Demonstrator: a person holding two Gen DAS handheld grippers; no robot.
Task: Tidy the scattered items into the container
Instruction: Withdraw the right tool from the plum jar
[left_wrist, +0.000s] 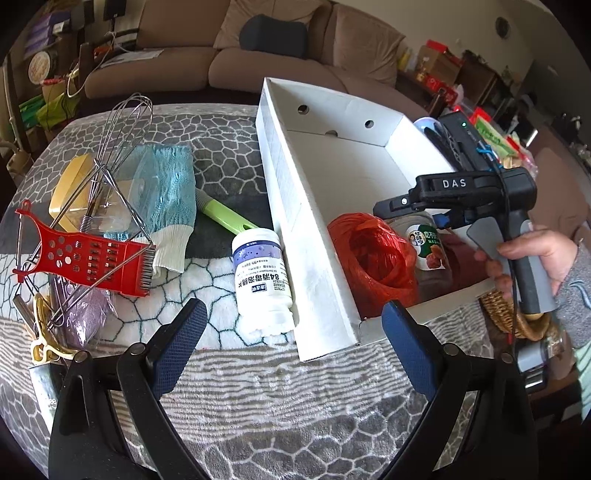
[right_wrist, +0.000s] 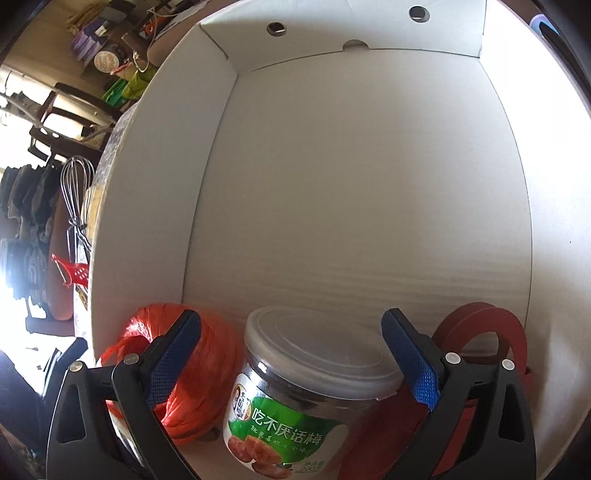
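Observation:
A white cardboard box (left_wrist: 295, 206) stands on the table; its inside shows in the right wrist view (right_wrist: 351, 184). In it lie a red twine ball (left_wrist: 373, 258), a clear snack jar with a green label (left_wrist: 428, 243) and a dark red band (right_wrist: 480, 325). My right gripper (right_wrist: 291, 354) is open, its fingers either side of the jar (right_wrist: 314, 387) without touching it. My left gripper (left_wrist: 295, 332) is open and empty above the table, in front of a white pill bottle (left_wrist: 262, 277) lying beside the box.
On the left of the table lie a whisk (left_wrist: 114, 147), a red grater (left_wrist: 85, 254), a teal glove (left_wrist: 166, 199), a green-handled tool (left_wrist: 225, 214), a yellow box (left_wrist: 70, 188) and scissors (left_wrist: 44, 332). A wicker basket (left_wrist: 513, 314) sits right of the box. A sofa stands behind.

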